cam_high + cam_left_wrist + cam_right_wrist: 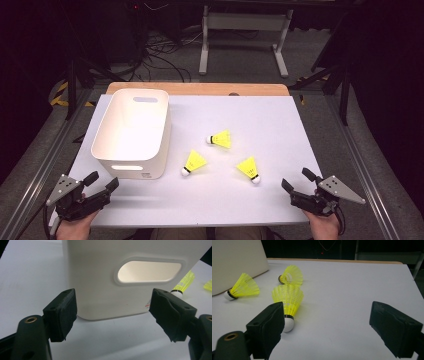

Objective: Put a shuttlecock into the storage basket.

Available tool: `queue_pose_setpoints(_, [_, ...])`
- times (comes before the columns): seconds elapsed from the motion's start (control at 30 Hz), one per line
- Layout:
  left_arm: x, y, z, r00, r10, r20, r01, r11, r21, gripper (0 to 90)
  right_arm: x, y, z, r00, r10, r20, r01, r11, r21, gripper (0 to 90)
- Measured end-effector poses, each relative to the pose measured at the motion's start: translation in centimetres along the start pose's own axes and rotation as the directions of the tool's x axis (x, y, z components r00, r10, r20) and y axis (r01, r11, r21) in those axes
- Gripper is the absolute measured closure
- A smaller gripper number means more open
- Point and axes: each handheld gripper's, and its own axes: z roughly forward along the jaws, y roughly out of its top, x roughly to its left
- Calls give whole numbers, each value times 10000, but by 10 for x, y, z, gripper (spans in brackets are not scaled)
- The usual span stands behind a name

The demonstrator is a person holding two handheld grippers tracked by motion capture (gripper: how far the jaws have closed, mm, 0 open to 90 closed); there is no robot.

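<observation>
Both tongs are wide apart and hold nothing. The left gripper [104, 182] sits in front of the white bin [131, 131]. The right gripper [296, 180] is near the closest yellow shuttlecock [249, 169]. Two more shuttlecocks [195, 162] lie nearby, maybe just beside the bin.

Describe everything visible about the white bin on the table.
The white bin is a rounded rectangular tub, seemingly matte plastic, open-topped and empty as far as its inside shows. Oval handle slots are cut into its near and far end walls, and a small label sits at the near wall's lower corner. It stands upright on the left of the table, apart from the shuttlecocks; nothing touches it.
</observation>
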Motion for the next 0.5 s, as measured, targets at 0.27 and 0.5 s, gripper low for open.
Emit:
queue_pose_setpoints(0.27, [-1, 0, 0, 9999, 91, 45, -91, 10000, 40, 230, 1, 0, 0, 10000, -68, 33, 68, 10000, 42, 136])
queue_pose_setpoints(0.5, [-2, 0, 1, 9999, 110, 24, -110, 9999, 74, 230, 1, 0, 1, 9999, -97, 26, 97, 9999, 138, 136])
